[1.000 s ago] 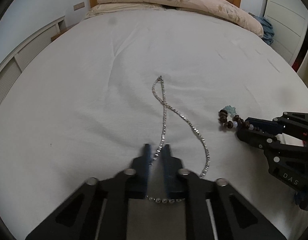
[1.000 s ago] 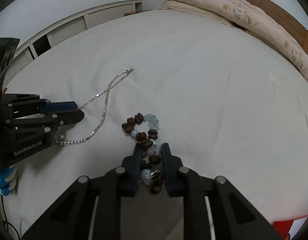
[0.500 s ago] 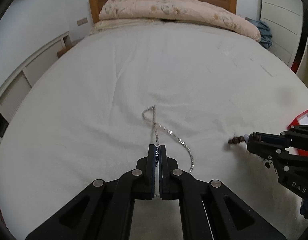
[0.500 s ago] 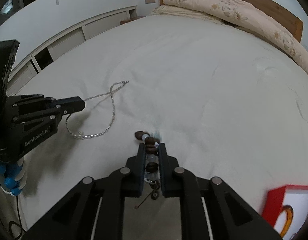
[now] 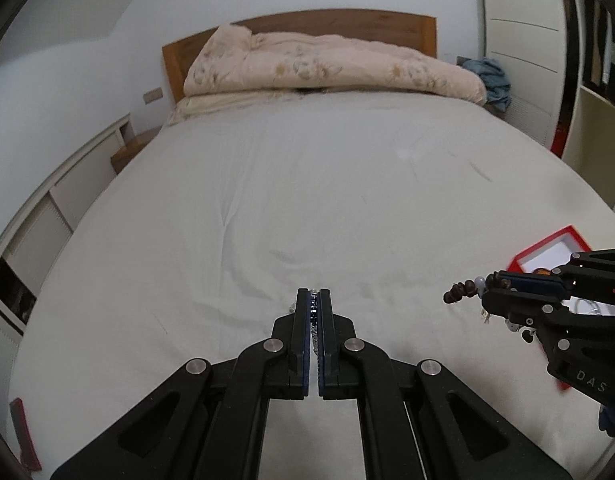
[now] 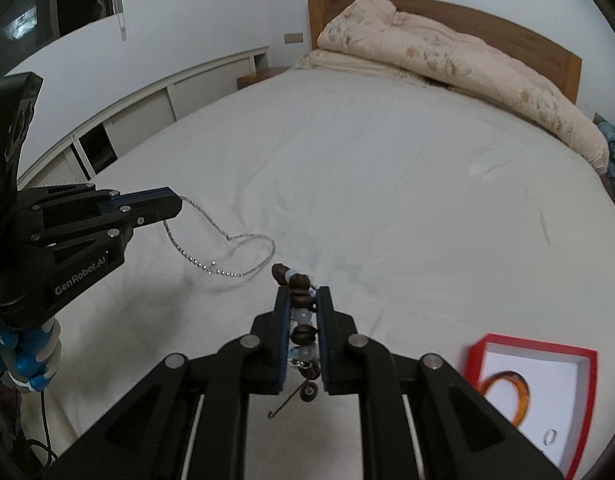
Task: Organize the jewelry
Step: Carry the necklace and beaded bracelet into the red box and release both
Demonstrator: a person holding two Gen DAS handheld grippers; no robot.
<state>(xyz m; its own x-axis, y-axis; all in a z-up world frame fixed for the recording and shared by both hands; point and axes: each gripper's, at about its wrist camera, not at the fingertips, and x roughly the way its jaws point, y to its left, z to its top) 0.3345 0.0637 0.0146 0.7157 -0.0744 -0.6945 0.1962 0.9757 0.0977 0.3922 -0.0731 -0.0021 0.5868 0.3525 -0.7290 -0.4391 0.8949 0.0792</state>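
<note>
While our left gripper pinches a silver chain that hangs above the white bed, our right gripper clamps a beaded bracelet; a red box holding an amber bangle sits near the bed's right edge.

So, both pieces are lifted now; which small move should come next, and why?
Probably carry the right gripper, shut on the bead bracelet, toward the open red box, which lies close on its right with room inside; the silver chain hangs from the left gripper.
</note>
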